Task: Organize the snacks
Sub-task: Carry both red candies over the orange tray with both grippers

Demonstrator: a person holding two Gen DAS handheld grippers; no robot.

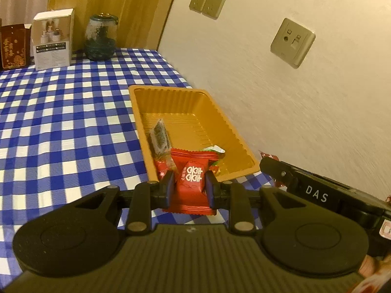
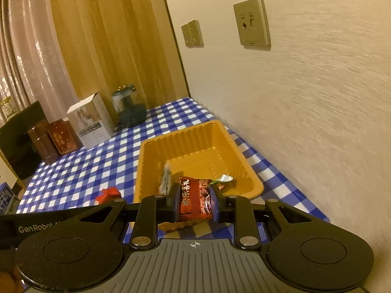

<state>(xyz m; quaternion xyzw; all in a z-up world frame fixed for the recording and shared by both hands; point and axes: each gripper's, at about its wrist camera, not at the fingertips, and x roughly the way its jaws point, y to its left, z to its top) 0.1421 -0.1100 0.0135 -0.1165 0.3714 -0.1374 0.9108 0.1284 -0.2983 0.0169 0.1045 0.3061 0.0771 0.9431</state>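
Note:
An orange plastic tray [image 1: 234, 131] lies on the blue checked tablecloth by the wall; it also shows in the right wrist view [image 2: 156, 146]. It holds a clear dark-filled packet [image 1: 160, 138], red wrapped candies [image 1: 195, 155] and a green-white wrapper [image 1: 215, 150]. My left gripper [image 1: 189, 185] is shut on a red candy packet [image 1: 191, 188] just before the tray's near edge. My right gripper [image 2: 194, 200] is shut on a dark red-brown snack packet [image 2: 194, 199] over the tray's near edge. The left gripper's candy shows in the right wrist view [image 2: 108, 194].
A white box [image 1: 52, 39], a dark red tin [image 1: 14, 46] and a glass jar [image 1: 101, 37] stand at the table's far end. The wall with sockets [image 1: 292, 41] runs close along the right. A wrapped snack [image 1: 268, 156] lies beside the tray near the wall.

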